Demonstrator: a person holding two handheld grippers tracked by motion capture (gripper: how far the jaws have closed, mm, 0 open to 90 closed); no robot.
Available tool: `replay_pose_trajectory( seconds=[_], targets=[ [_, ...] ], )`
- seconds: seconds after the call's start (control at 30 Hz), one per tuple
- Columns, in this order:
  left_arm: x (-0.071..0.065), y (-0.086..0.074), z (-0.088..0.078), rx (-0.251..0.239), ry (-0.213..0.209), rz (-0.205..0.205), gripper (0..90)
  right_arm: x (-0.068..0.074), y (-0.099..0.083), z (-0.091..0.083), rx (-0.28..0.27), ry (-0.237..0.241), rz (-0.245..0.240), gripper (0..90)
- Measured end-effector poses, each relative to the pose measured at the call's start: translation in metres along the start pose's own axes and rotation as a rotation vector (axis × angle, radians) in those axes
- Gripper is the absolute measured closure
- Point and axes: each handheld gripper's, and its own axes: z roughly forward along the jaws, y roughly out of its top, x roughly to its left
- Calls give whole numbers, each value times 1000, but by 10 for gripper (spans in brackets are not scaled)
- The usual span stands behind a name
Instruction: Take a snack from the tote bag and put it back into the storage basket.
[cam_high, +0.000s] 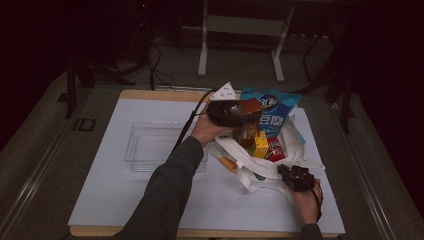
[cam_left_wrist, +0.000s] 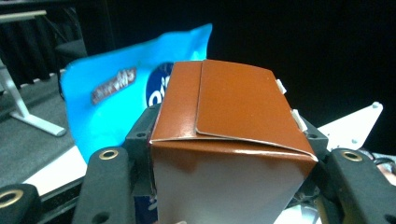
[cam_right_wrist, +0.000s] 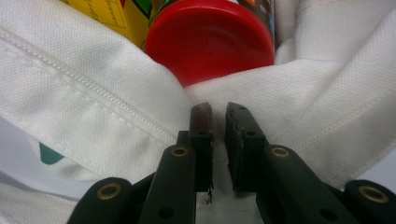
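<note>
My left gripper (cam_high: 239, 111) is lifted above the white cloth bag (cam_high: 260, 167) and is shut on a carton with a brown top (cam_high: 250, 106). In the left gripper view the carton (cam_left_wrist: 229, 107) sits squarely between the two jaws of the left gripper (cam_left_wrist: 226, 144), hiding the pads. Behind it stands a blue snack bag (cam_high: 271, 107) (cam_left_wrist: 107, 102). My right gripper (cam_high: 296, 176) rests at the bag's near right edge. In its own view the right gripper (cam_right_wrist: 219, 116) has its jaws almost together, pinching a fold of the white cloth (cam_right_wrist: 93, 93).
A yellow box (cam_high: 260, 144) (cam_right_wrist: 112, 14) and a red-lidded can (cam_high: 274, 149) (cam_right_wrist: 210, 42) stick out of the bag's mouth. A clear plastic tray (cam_high: 150, 146) lies to the left on the white mat (cam_high: 125, 200). The table's wooden edge runs along the front.
</note>
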Motion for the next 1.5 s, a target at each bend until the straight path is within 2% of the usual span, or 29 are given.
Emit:
replay_pose_trajectory(
  seconds=[0.37, 0.57, 0.87, 0.97, 1.1, 1.2, 1.3, 1.5],
  targets=[
    [0, 14, -28, -91, 6, -9, 422, -1, -1, 0, -3, 5, 6, 802],
    [0, 18, -43, -86, -1, -15, 422, 1, 0, 0, 0, -9, -1, 801],
    [-2, 19, -70, -58, -8, 1, 421, 6, 6, 0, 43, -45, 6, 793],
    [3, 20, -82, -56, -16, -23, 421, 5, 6, 0, 40, -37, 31, 786],
    [11, 19, -97, -66, -17, -47, 421, 6, 7, -1, 52, -47, 17, 784],
    [15, 17, -109, -77, -17, -55, 421, 7, 4, 1, 29, -53, 14, 781],
    [19, 16, -122, -104, -45, -73, 421, 6, 1, 1, 8, -48, 12, 781],
    [19, 16, -144, -106, -15, -45, 422, 6, -3, 1, -19, -47, 2, 783]
  ],
)
